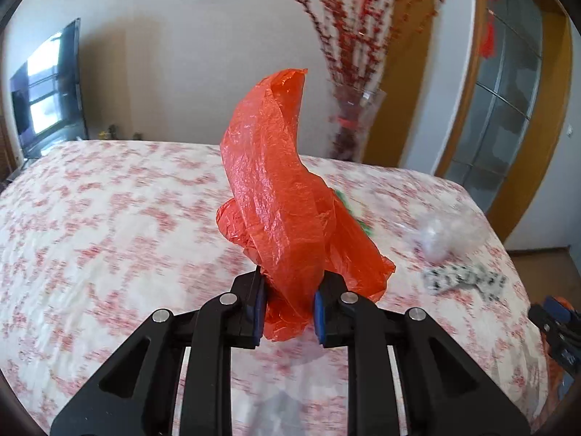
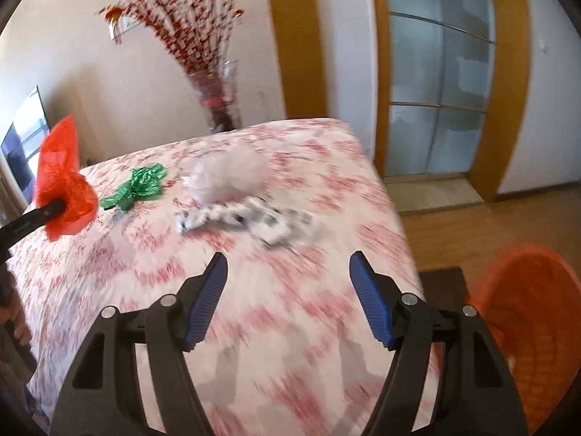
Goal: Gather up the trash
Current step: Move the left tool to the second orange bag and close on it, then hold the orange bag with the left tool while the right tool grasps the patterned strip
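The left hand-held gripper (image 1: 287, 301) pinched a red plastic bag (image 1: 279, 196), its long axis upright. The right hand-held gripper (image 2: 288, 276) was spread wide, holding nothing.

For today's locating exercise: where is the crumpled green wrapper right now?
In the right wrist view the green wrapper lies on the bed, between the red bag in the left gripper and the white plastic wad.
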